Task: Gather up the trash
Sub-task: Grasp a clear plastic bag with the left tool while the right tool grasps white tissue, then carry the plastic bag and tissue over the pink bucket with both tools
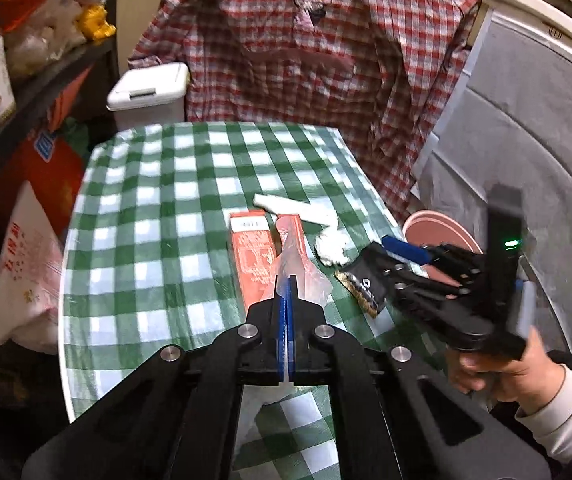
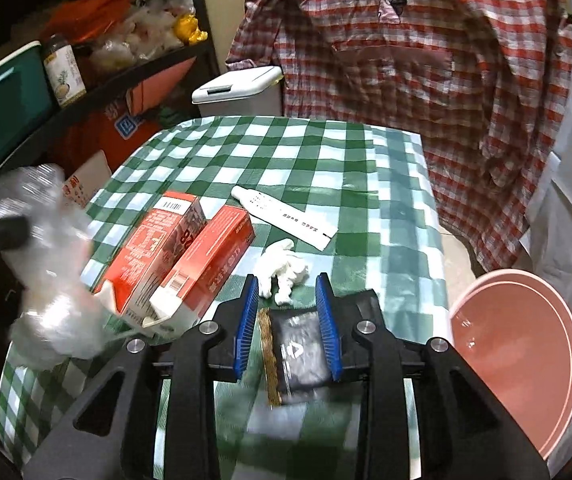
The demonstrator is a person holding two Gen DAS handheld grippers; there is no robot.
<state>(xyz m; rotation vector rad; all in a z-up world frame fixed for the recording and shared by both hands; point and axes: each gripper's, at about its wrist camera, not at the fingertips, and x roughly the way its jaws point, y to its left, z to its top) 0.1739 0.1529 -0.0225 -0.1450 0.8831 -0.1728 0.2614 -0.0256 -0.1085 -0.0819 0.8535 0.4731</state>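
Note:
My left gripper (image 1: 287,280) is shut on a clear plastic bag (image 1: 302,276) and holds it above the green checked table (image 1: 158,208); the bag shows blurred in the right wrist view (image 2: 52,280). My right gripper (image 2: 288,304) is open, its blue pads either side of a black wrapper (image 2: 300,350) with a gold edge lying on the table; the wrapper also shows in the left wrist view (image 1: 360,284). Two red cartons (image 2: 178,260), a crumpled white tissue (image 2: 282,272) and a white tube (image 2: 286,216) lie on the table.
A pink bin (image 2: 518,360) stands to the right of the table. A white lidded bin (image 2: 238,84) stands behind it. A plaid shirt (image 2: 426,80) hangs at the back. Shelves with bags and bottles (image 2: 86,60) fill the left.

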